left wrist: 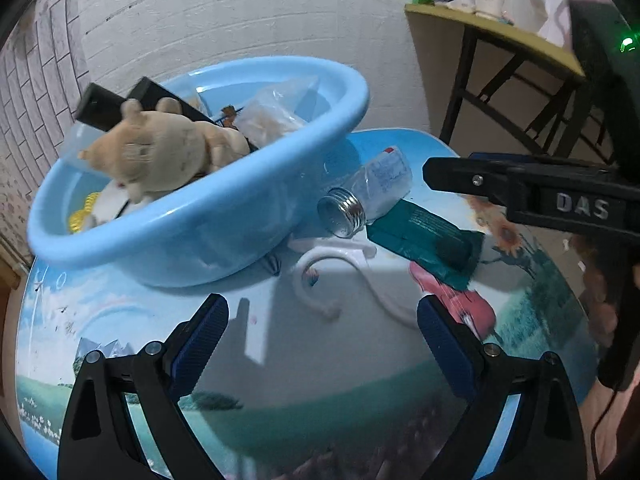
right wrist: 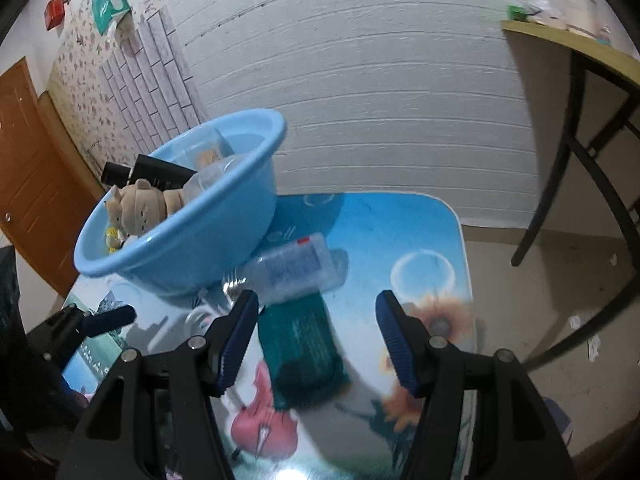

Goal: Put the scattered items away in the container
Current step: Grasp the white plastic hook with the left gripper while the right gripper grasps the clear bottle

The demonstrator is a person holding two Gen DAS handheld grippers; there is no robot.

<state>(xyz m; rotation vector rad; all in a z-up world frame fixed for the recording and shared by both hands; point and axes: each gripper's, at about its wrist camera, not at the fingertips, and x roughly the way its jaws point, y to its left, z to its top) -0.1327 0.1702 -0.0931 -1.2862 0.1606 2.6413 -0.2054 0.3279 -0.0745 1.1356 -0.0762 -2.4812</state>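
Table: the small table (left wrist: 120, 308) has a glossy printed top with sky, green fields, sunflowers and a pink car; the lamp light reflects on it.
Basin: a light blue basin (left wrist: 192, 232) stands on the table at its far left part, holding a plush bear (left wrist: 160, 152), black boxes and clear bags.
Loose items: a clear bottle (right wrist: 292, 272) lies on its side just beside the basin; a teal packet (right wrist: 304, 344) lies flat, touching it.
Left gripper (left wrist: 322, 332): open, nothing between the pads, above bare table.
Right gripper (right wrist: 316, 340): open, above the teal packet, not pressing it.
Room: white brick-pattern wall, flowered wallpaper, brown door (right wrist: 32, 176), a yellow-topped side table (right wrist: 580, 48) at right.
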